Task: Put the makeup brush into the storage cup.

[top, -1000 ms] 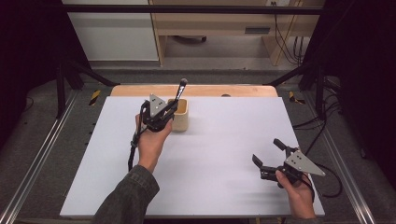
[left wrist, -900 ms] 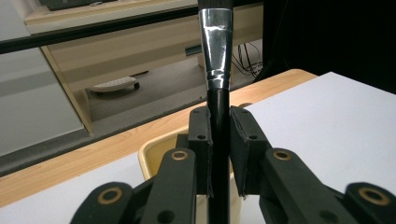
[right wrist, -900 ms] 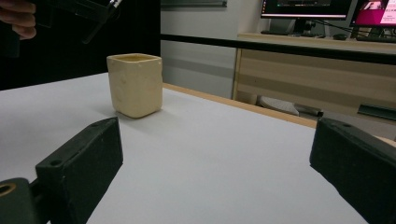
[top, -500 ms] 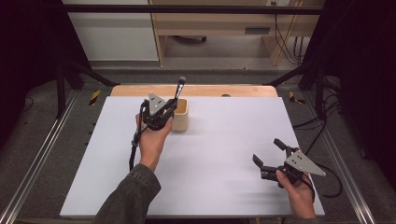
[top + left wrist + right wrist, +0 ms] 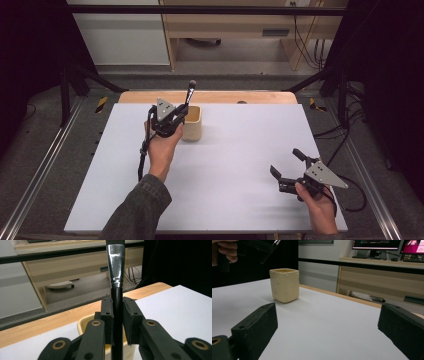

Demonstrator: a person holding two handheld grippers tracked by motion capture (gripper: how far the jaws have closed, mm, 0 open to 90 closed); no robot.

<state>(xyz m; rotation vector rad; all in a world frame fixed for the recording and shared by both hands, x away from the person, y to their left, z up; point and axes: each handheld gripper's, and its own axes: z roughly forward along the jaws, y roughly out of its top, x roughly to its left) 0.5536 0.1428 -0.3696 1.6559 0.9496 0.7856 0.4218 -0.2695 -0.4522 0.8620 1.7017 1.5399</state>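
A brush (image 5: pixel 189 93) with a black handle and silver ferrule (image 5: pixel 116 267) stands nearly upright in my left gripper (image 5: pixel 180 116), bristles up. The pads are shut on its handle (image 5: pixel 117 305). The gripper hangs just above the left rim of a cream square cup (image 5: pixel 193 126), which stands on the white table top (image 5: pixel 235 150) near the far edge. In the left gripper view the cup's rim (image 5: pixel 83 323) lies right behind the jaws. My right gripper (image 5: pixel 285 161) rests low at the front right, open and holding nothing, pointing toward the cup (image 5: pixel 285 285).
A wooden strip (image 5: pixel 260 97) runs along the table's far edge. Metal rails (image 5: pixel 45 165) flank both sides. A cable (image 5: pixel 143 157) trails from the left gripper down along the forearm. Beyond the table stand wooden furniture and monitors (image 5: pixel 387 245).
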